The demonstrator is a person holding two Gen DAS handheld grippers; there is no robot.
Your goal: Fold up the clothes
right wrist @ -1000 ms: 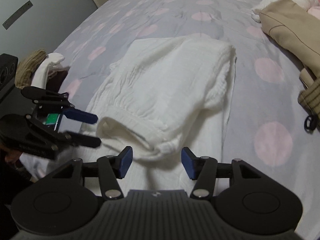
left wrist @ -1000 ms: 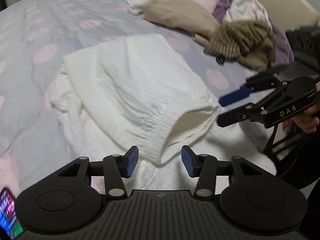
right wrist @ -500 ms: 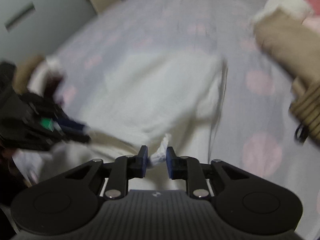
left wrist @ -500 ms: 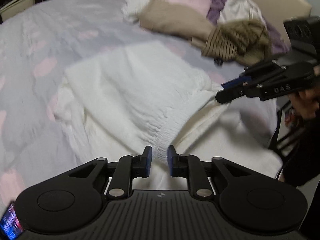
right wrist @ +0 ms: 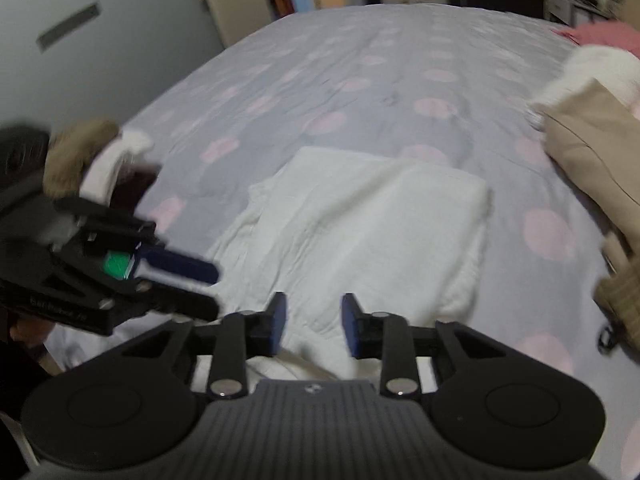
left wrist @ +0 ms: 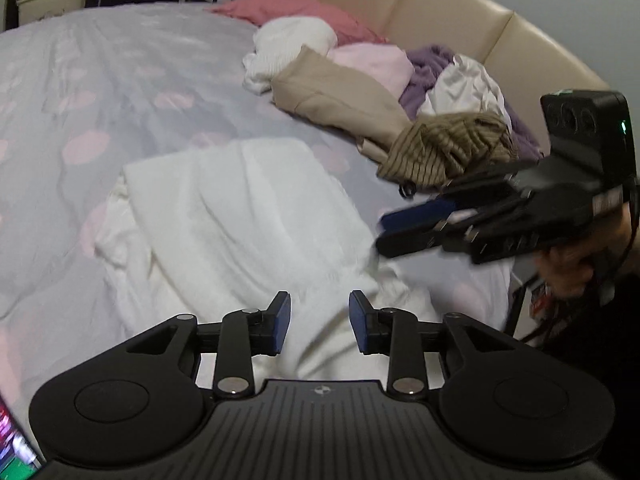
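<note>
A white crinkled garment [left wrist: 240, 216] lies partly folded on the spotted lilac bed cover [left wrist: 100, 80]. Its near edge is bunched up between the blue pads of my left gripper [left wrist: 319, 322]. Those jaws are opening a little, but the cloth still fills the gap and tents up toward them. In the right wrist view the same garment [right wrist: 372, 224] runs up between the pads of my right gripper [right wrist: 312, 322], which is shut on its near edge. The right gripper [left wrist: 380, 236] shows at the garment's right corner, and the left gripper [right wrist: 214, 288] at its left corner.
A pile of unfolded clothes [left wrist: 360, 92] lies at the far right, with a striped brown knit [left wrist: 444, 148] in front and the cream headboard [left wrist: 440, 8] behind. A tan garment [right wrist: 592, 140] borders the white one. A brown and white heap [right wrist: 80, 152] sits at the bed's left edge.
Both grippers, open over the garment's near edge a second ago, closed on it and rose, lifting that edge. The left jaws have since widened slightly. Both views tilted up.
</note>
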